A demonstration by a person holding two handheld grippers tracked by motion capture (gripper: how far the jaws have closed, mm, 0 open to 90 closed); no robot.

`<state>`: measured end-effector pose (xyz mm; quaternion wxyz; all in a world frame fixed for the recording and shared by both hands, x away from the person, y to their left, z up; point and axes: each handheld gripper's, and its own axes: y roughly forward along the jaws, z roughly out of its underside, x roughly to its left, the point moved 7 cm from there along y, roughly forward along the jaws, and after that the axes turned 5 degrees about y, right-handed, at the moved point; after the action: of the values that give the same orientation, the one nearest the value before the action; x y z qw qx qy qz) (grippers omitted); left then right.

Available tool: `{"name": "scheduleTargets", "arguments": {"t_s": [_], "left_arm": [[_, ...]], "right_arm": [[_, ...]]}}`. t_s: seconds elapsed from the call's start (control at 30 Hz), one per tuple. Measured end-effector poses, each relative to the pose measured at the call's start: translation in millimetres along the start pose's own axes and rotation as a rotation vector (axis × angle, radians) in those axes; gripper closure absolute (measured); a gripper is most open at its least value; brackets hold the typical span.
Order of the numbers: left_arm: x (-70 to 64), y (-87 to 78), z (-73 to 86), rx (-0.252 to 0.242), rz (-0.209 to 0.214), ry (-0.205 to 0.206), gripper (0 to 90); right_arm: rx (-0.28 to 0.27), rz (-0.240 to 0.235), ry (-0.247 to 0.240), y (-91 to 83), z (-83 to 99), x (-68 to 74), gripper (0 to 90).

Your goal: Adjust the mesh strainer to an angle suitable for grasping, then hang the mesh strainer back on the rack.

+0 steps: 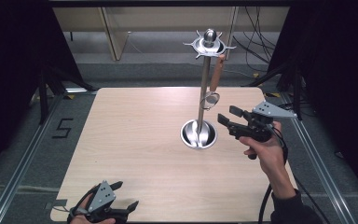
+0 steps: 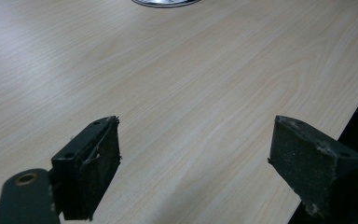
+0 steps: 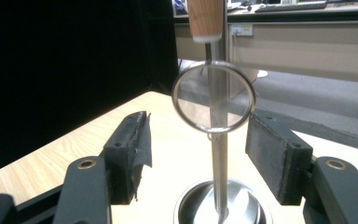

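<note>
The right gripper (image 1: 227,117), held up in a raised hand, points at the metal stand (image 1: 204,88) with its jaws spread and pinching nothing, while the left gripper (image 1: 127,196) rests low at the table's (image 1: 135,140) near edge, jaws also spread and empty. A small strainer (image 3: 213,96), with a round wire rim, what looks like fine mesh and a wooden handle, hangs from the stand's top ring beside the shiny pole, just beyond the right jaws.

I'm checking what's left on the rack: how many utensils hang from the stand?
1: a wooden-handled strainer hangs from the stand at its right side, just ahead of the open right hand-held gripper. None seems hidden.
</note>
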<state>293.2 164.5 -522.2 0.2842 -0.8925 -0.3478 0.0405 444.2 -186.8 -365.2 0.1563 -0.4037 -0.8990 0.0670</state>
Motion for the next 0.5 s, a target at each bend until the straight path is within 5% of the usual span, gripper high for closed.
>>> {"name": "scheduleTargets", "arguments": {"t_s": [0.43,0.5], "left_arm": [[1.8,-0.2,0.2,0.002,-0.005,0.018,15.5],[-0.2,-0.2,1.8,0.012,-0.009,-0.029,15.5]], "right_arm": [[0.064,-0.034,0.012,7.9,22.0,8.6,38.2],[0.067,-0.034,0.01,8.2,22.9,9.0,38.2]]}}
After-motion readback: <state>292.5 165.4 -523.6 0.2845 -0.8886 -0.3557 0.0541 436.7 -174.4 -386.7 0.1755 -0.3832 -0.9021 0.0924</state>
